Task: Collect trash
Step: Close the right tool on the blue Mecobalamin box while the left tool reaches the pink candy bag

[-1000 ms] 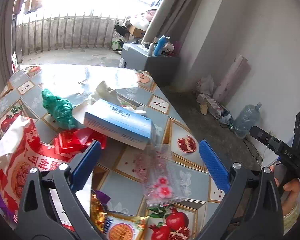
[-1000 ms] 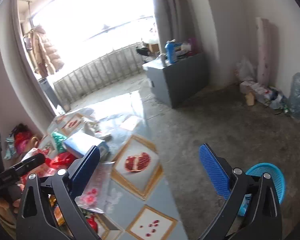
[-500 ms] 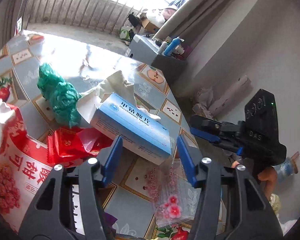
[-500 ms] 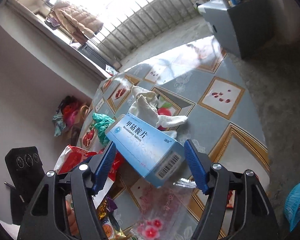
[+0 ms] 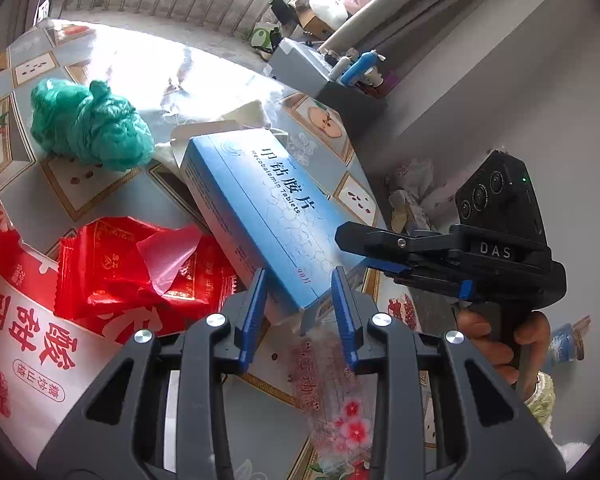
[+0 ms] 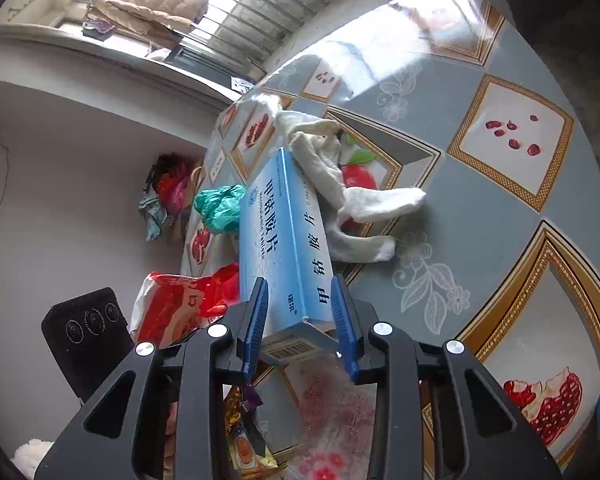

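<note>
We note the blue tablet box (image 5: 260, 216) lying on the fruit-patterned table (image 6: 480, 216), propped on a red wrapper (image 5: 140, 264) at its left and a white rag (image 6: 352, 200) at its far end.

Handling, our judgement: thin cardboard, light, likely near empty with its far flap open; stiff along its length but easy to crush across the faces, and glossy, so somewhat slippery. Best taken across the narrow width near an end.

Long axis runs from the near right corner toward the far left in the left wrist view; the barcode end points near.

Left gripper (image 5: 300, 308) and right gripper (image 6: 300, 312): fingers closing on the box's near end, straddling it; we cannot tell whether the pads press yet.
</note>
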The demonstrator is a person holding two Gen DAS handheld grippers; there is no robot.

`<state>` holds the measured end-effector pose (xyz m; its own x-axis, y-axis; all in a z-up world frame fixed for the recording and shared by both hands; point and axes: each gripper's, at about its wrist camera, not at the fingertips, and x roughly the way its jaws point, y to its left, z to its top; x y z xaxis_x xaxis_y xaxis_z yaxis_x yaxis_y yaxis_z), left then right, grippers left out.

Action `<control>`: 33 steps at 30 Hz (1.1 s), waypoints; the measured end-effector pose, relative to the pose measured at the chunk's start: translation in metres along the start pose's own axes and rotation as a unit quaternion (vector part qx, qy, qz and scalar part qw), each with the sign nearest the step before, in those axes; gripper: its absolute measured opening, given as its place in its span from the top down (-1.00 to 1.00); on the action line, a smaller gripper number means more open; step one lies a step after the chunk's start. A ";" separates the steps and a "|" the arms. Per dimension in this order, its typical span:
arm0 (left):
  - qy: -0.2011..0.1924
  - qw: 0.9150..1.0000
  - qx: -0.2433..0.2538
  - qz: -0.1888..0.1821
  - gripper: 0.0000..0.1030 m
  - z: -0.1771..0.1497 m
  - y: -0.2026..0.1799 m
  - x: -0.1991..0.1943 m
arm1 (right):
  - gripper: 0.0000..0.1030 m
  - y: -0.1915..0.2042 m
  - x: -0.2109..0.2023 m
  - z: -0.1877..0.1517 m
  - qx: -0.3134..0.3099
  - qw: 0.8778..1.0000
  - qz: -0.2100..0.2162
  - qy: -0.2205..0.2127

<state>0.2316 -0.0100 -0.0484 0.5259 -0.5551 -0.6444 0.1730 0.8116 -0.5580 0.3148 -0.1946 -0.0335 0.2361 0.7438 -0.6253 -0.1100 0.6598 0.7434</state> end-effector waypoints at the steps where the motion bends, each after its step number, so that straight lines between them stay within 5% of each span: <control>1: -0.003 1.000 0.002 -0.003 0.42 0.000 -0.001 -0.004 | 0.39 0.005 -0.006 0.000 -0.005 1.000 0.004 -0.003; 10: -0.018 0.998 0.033 -0.051 0.42 -0.015 -0.031 -0.049 | 0.45 0.036 -0.066 -0.050 -0.024 0.999 0.019 -0.040; 15: 0.032 0.991 0.070 -0.106 0.42 -0.052 -0.067 -0.042 | 0.45 0.027 -0.111 -0.107 -0.018 0.996 -0.046 -0.080; 19: 0.105 0.977 0.106 -0.151 0.42 -0.094 -0.095 -0.022 | 0.46 0.005 -0.130 -0.153 0.013 0.993 -0.080 -0.088; 22: 0.124 0.974 0.135 -0.133 0.42 -0.112 -0.102 -0.015 | 0.46 -0.010 -0.137 -0.169 0.027 0.979 -0.172 -0.106; 24: 0.110 0.977 0.137 -0.117 0.42 -0.111 -0.096 -0.022 | 0.44 -0.014 -0.144 -0.172 0.033 0.975 -0.182 -0.120; 28: 0.065 0.987 0.127 -0.068 0.40 -0.088 -0.074 -0.039 | -0.16 -0.001 -0.143 -0.163 0.013 0.969 -0.203 -0.142; 33: 0.052 0.994 0.098 0.025 0.40 -0.070 -0.042 -0.038 | -0.61 0.030 -0.106 -0.138 -0.044 0.959 -0.242 -0.137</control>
<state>0.1462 -0.0355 -0.0371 0.4502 -0.5202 -0.7258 0.3123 0.8532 -0.4177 0.1531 -0.2391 0.0220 0.5233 0.2992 -0.7979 -0.0016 0.9367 0.3502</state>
